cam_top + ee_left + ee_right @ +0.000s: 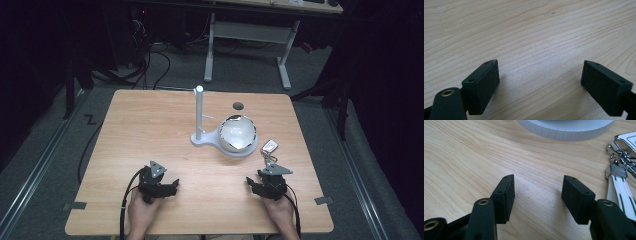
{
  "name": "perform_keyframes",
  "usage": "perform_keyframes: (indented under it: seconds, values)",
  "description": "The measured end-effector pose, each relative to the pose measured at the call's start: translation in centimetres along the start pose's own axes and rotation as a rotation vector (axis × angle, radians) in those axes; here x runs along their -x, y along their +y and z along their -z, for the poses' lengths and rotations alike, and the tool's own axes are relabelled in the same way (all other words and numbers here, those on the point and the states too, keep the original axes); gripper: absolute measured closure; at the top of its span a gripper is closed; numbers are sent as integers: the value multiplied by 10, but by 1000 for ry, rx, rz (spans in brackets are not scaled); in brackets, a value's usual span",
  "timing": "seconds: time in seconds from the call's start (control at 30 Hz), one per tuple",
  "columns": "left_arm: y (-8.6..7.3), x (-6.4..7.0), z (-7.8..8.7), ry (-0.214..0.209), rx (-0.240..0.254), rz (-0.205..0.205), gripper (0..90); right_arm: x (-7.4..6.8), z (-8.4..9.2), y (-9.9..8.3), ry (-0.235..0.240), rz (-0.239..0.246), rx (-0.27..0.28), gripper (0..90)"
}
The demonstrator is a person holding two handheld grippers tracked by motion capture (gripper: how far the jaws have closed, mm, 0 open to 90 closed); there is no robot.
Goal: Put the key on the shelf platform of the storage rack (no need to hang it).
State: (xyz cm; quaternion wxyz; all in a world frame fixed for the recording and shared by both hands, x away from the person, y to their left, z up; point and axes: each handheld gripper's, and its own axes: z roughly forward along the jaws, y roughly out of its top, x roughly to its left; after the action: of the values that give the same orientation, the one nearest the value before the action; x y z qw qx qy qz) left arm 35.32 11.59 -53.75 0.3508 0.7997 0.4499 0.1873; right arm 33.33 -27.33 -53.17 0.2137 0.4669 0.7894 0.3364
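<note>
- Right gripper (537, 195), jaws spread and empty, rests on the wooden table (150, 130) just beside the key fob with keys (269, 148).
- Left gripper (540, 85) likewise spread, empty.
- Risk: the flat keys may slide instead of being pinched.

High camera overlooks table (150, 130); tool cameras skim it close

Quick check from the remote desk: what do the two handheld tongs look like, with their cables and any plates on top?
Both tongs, left and right, are matt black with two blocky rectangular pads fixed by small screws, and brass-coloured rivets at the pivots. Each carries a grey three-cornered plate on top and trails a black cable toward the person. No sleeves show on the forearms.
</note>
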Motion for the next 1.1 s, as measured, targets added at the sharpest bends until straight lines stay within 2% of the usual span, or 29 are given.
perform_keyframes:
  seconds: [1.1]
  values:
    - [0, 0, 0, 1, 0, 1, 154, -1, 0, 0, -8, -12, -4, 418]
